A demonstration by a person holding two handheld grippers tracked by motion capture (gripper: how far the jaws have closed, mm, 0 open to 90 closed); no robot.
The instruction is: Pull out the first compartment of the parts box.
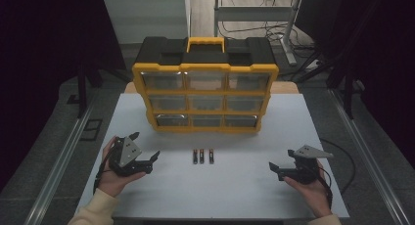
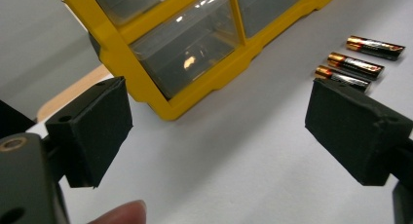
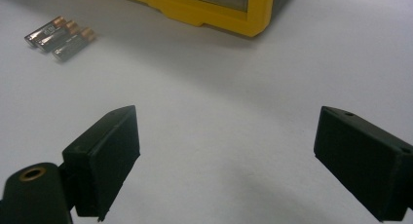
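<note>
Black jaws gape wide on our left gripper (image 1: 145,147) and right gripper (image 1: 275,169), flanking three AA batteries (image 1: 203,156) before the yellow drawer organizer (image 1: 205,83).

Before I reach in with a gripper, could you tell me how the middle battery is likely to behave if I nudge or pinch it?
The middle battery is a small cylinder lying on its side on the smooth white table, so it will probably roll when nudged sideways. Its glossy wrapper looks slippery. Its neighbours lie close alongside, so a pinch may well disturb them.
</note>
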